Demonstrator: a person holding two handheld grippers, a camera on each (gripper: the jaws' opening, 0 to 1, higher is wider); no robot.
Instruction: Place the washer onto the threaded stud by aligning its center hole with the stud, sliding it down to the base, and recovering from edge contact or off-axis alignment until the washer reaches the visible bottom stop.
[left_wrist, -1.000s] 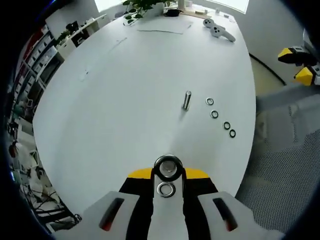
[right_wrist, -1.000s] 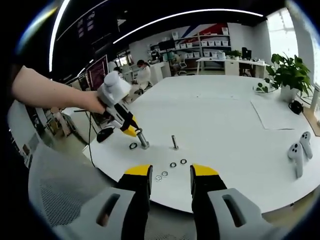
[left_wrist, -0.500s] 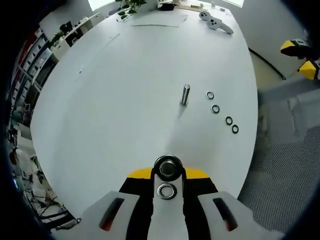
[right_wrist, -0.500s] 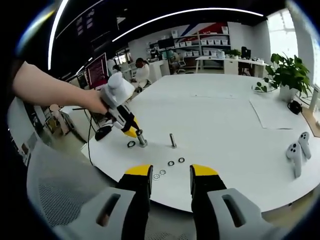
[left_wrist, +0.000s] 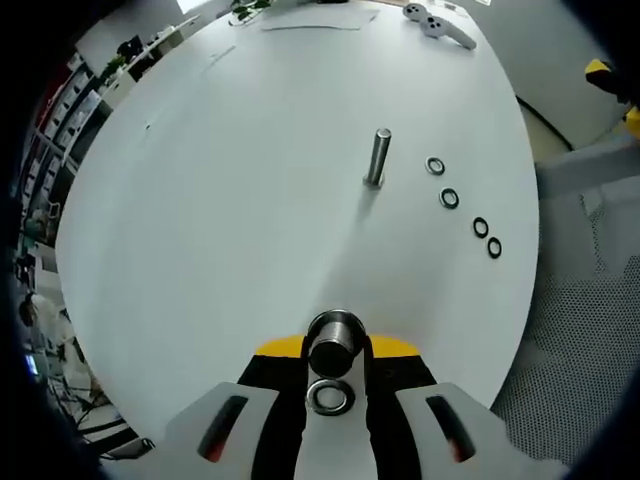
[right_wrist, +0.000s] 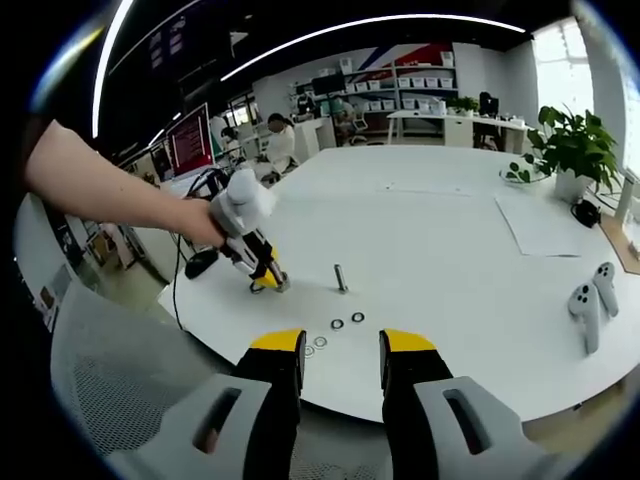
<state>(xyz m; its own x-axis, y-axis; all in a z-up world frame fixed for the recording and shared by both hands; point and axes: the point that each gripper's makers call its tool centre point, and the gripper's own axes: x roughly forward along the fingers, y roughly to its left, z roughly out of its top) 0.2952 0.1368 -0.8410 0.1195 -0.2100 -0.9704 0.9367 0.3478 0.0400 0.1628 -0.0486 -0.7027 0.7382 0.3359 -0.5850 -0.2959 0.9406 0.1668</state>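
Washer (left_wrist: 331, 397), a flat metal ring, lies on the table (left_wrist: 220, 200) touching the left gripper (left_wrist: 335, 350), whose jaws are closed on a short steel cylinder (left_wrist: 336, 343). Stud (left_wrist: 378, 157) stands upright well ahead; four spare washers (left_wrist: 465, 207) lie beyond it to the right. Right gripper (right_wrist: 340, 350) hovers wide, empty, off the table's edge. Risk: the thin ring on the smooth tabletop may skid or tip when grasped.

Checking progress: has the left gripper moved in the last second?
Yes. In the right gripper view the left gripper has dropped toward the white table, ending closer to the upright metal stud.
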